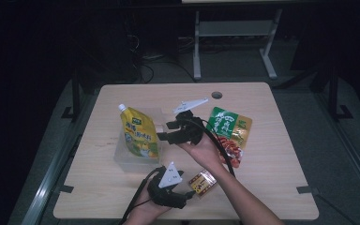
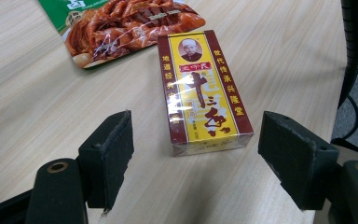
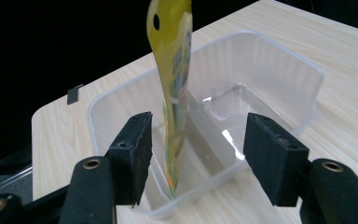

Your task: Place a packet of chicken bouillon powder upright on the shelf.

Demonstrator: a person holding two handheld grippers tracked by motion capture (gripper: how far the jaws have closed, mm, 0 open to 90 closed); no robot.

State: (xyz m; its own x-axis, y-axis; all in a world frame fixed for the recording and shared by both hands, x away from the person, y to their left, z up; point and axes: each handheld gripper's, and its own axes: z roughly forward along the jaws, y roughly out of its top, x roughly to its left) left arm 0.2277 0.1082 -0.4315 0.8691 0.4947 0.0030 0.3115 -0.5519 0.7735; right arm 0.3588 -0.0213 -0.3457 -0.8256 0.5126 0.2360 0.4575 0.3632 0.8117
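The yellow spouted pouch (image 3: 173,79) stands on edge in the clear plastic tub (image 3: 279,70), between the jaws of the right gripper (image 1: 165,132), which gape with no pad touching it; I judge this step, placing the pouch, as done. The left gripper (image 2: 196,156) hangs open too, its 2 pads either side of the red-and-yellow seasoning box (image 2: 200,88) lying flat on the table (image 1: 272,178) by the green snack bag (image 1: 230,131). Next likely calls for closing squarely across the box's narrow sides
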